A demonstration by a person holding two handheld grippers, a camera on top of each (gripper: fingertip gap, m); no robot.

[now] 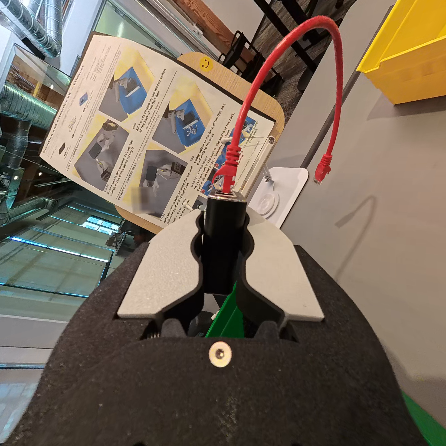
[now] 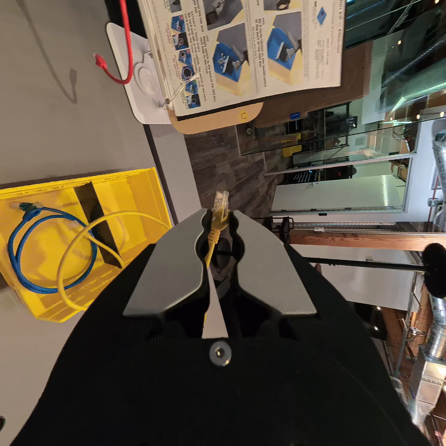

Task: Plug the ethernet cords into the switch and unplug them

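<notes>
While clamped, yellow plug (image 2: 220, 207) points forward

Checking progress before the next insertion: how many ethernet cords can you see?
3: red cord plugged into the switch held by the left gripper; yellow cord in the right gripper; blue cord in the yellow bin.

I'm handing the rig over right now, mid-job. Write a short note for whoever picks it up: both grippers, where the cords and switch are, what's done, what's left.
Left gripper: shut on the black box-shaped switch, ports facing away from the camera.
Right gripper: shut on the yellow ethernet cord at its plug, clear tip forward; the cord trails back toward the yellow plastic bin.
Red ethernet cord: one end plugged into the switch, the other end hanging free.
Blue ethernet cord: coiled in the yellow bin, untouched.
Done: red is in.
Left: plug in yellow, then blue, then unplug all.
</notes>
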